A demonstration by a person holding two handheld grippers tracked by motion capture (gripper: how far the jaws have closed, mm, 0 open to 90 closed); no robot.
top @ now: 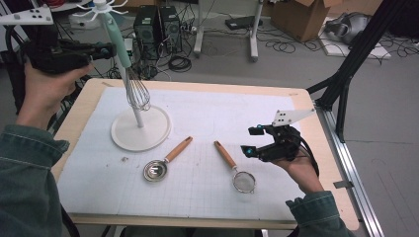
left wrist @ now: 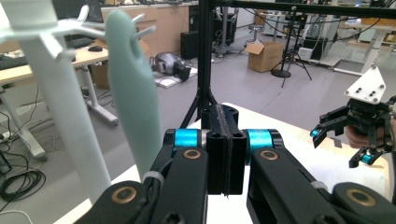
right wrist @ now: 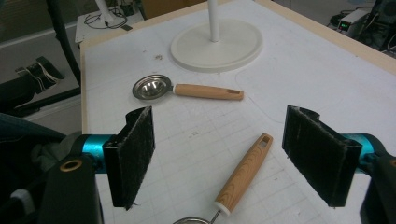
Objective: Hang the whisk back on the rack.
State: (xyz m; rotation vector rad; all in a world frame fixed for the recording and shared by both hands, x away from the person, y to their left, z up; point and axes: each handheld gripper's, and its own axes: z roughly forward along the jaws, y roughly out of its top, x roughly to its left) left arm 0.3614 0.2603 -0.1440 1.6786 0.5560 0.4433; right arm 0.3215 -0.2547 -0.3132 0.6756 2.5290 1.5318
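A whisk (top: 131,74) with a mint-green handle (left wrist: 133,93) hangs from the top hooks of a white stand (top: 141,129). My left gripper (top: 109,50) is raised at the far left beside that handle. Its jaws (left wrist: 225,135) are pressed together with nothing between them. A metal scoop with a wooden handle (top: 165,160) and a small strainer with a wooden handle (top: 234,168) lie on the white mat. My right gripper (top: 252,142) hovers open just right of the strainer. The strainer's handle (right wrist: 245,175) lies on the mat below its wide-apart pads, with the scoop (right wrist: 187,89) beyond.
The white gridded mat (top: 276,113) covers most of the wooden table (top: 316,187). Computer towers (top: 157,24), cables and a cardboard box (top: 299,17) sit on the floor behind. A black tripod frame (top: 346,74) stands off the table's right edge.
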